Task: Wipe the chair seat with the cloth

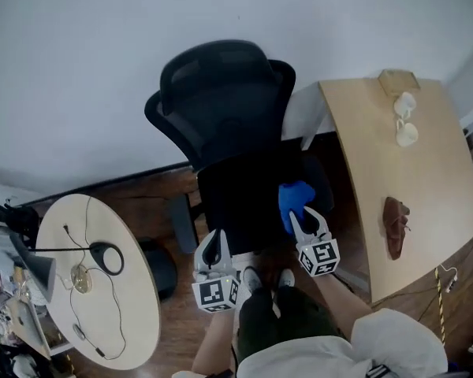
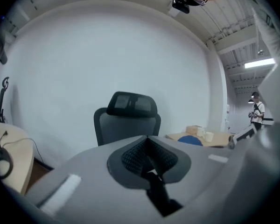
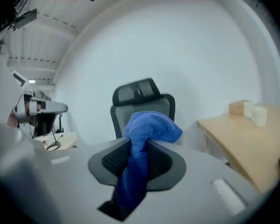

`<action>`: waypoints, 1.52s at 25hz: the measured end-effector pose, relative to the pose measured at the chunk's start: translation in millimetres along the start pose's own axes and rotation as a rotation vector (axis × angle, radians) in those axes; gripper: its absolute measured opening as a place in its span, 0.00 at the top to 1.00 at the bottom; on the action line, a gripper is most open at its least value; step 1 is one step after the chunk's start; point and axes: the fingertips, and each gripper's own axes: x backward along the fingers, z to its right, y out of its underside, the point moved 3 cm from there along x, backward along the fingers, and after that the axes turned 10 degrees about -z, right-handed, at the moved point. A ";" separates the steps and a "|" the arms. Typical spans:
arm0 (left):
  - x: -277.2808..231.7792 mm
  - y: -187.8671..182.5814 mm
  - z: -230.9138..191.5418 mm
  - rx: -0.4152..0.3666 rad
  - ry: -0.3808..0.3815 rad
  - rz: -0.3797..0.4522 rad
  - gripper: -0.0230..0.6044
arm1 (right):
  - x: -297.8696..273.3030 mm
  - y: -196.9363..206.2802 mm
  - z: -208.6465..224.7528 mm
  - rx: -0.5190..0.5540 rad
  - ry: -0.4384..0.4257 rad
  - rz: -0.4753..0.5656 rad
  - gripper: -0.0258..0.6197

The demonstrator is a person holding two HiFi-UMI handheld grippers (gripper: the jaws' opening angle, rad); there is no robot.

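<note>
Currently right claw point(image 1: 309, 217) clamped on blue cloth point(image 1: 294, 198) over chair seat point(image 1: 236, 195); left claw point(image 1: 213, 250) together, empty.

Front approach open, chair seat point(image 1: 236, 199) mostly bare. Far side walled off by backrest point(image 1: 221, 93). Right: wooden desk point(image 1: 414, 179) just beside seat edge, gap tight. Left: armrest point(image 1: 181, 223) close beside seat, round table point(image 1: 102, 305) well apart, floor strip free between. Bunched cloth point(image 1: 294, 199) takes seat's front right corner.
</note>
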 end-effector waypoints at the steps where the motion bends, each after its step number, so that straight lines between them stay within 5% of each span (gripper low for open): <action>1: 23.1 -26.4 3.7 0.002 -0.005 0.006 0.85 | 29.1 -41.6 -19.2 0.021 0.003 0.045 0.82; 7: 125.1 -159.4 16.9 -0.038 0.015 0.174 0.86 | 159.3 -233.8 -109.6 0.162 -0.001 0.321 0.82; 15: 217.4 -269.1 45.8 -0.109 0.061 0.347 0.86 | 279.2 -340.8 -180.3 0.291 -0.020 0.492 0.82; 22: 232.3 -275.9 44.3 -0.130 0.074 0.373 0.86 | 285.6 -345.6 -189.3 0.271 -0.006 0.486 0.82; 26: 231.6 -265.6 39.9 -0.175 0.084 0.282 0.86 | 281.3 -341.6 -194.5 0.258 0.005 0.468 0.82; 31: 238.2 -268.2 37.3 -0.179 0.096 0.351 0.86 | 288.9 -329.6 -198.0 0.245 0.034 0.468 0.82; 38: 298.0 -250.7 78.8 -0.168 0.077 0.338 0.86 | 365.6 -306.3 -207.6 0.250 0.018 0.483 0.82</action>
